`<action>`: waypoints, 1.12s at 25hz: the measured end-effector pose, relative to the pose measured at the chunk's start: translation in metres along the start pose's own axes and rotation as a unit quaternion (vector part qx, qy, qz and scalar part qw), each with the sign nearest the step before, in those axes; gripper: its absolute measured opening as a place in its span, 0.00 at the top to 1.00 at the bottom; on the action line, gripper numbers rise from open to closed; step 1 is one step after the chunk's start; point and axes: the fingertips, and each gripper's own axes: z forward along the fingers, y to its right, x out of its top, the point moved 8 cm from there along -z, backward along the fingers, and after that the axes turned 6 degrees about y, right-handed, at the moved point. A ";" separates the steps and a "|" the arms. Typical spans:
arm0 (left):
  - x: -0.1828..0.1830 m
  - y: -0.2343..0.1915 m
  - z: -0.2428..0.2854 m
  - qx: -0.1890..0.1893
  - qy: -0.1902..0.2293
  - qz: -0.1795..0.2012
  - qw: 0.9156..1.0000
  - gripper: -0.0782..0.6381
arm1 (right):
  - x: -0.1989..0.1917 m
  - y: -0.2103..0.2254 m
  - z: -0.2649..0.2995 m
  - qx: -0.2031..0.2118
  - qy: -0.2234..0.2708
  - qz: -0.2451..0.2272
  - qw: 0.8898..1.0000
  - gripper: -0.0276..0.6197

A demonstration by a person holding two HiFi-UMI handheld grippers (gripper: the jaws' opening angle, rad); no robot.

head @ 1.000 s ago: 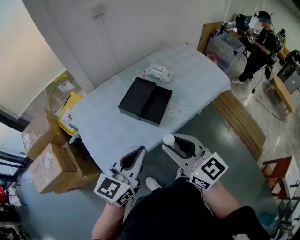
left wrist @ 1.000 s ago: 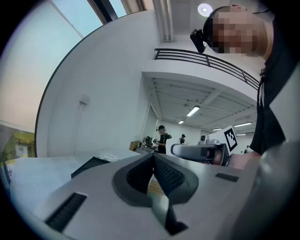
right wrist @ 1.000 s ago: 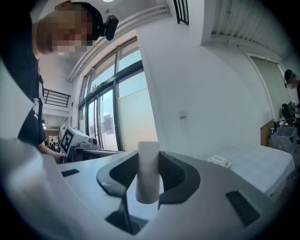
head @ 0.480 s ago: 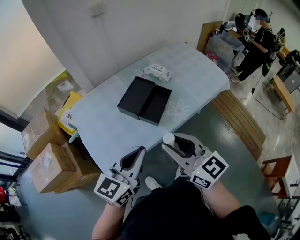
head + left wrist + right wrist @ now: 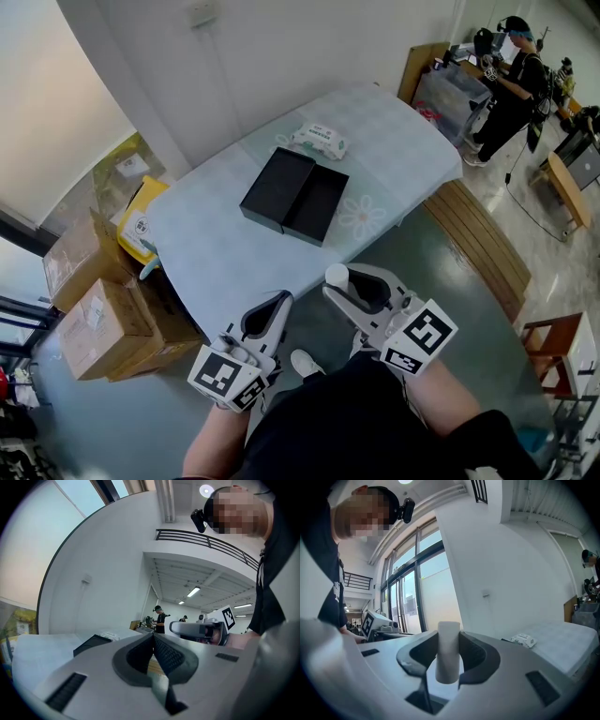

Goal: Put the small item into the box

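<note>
Tools in both my hands sit close to my body, short of the near edge of the pale surface (image 5: 216, 253): my right tool (image 5: 449, 640) pinches a small white tube (image 5: 337, 276) that stands upright between its two sides, and my left tool (image 5: 153, 645) is pressed together with nothing in it. The black box (image 5: 295, 195) lies open on the surface, well apart from the tube, with its two halves side by side and touching. A white packet (image 5: 319, 141) lies near the box on the side by the wall (image 5: 281, 56), and brown cartons (image 5: 103, 319) stand beside the surface on its left.
</note>
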 end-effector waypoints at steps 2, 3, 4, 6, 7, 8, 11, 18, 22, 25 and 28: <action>0.001 -0.001 -0.005 0.001 0.001 0.001 1.000 0.88 | 0.000 -0.004 0.003 0.003 0.001 -0.002 1.000 0.74; 0.001 -0.002 -0.008 0.002 0.002 0.001 1.000 0.88 | 0.000 -0.006 0.005 0.005 0.002 -0.003 1.000 0.74; 0.002 -0.003 -0.010 0.003 0.003 0.002 1.000 0.88 | 0.000 -0.009 0.007 0.006 0.003 -0.004 1.000 0.74; 0.003 -0.003 -0.016 0.004 0.005 0.005 1.000 0.88 | -0.001 -0.013 0.009 0.008 0.005 -0.006 1.000 0.74; 0.003 -0.003 -0.018 0.005 0.006 0.006 1.000 0.88 | 0.000 -0.015 0.010 0.009 0.006 -0.006 1.000 0.74; 0.004 -0.004 -0.021 0.005 0.007 0.007 1.000 0.88 | 0.000 -0.017 0.012 0.010 0.007 -0.007 1.000 0.74; 0.005 -0.005 -0.026 0.010 0.007 0.009 1.000 0.88 | 0.000 -0.020 0.016 0.014 0.010 -0.006 1.000 0.74; 0.007 -0.008 -0.028 0.029 0.011 0.012 0.999 0.88 | 0.001 -0.014 0.024 0.027 0.011 -0.002 1.000 0.74; 0.010 -0.007 -0.025 0.041 0.018 0.012 0.999 0.88 | 0.006 -0.006 0.029 0.040 0.010 -0.002 0.999 0.74; 0.010 -0.008 -0.022 0.051 0.018 0.013 0.998 0.88 | 0.009 0.001 0.032 0.047 0.011 -0.003 0.999 0.74; 0.009 -0.011 -0.018 0.061 0.017 0.011 0.998 0.88 | 0.008 0.008 0.037 0.056 0.007 0.000 0.998 0.74</action>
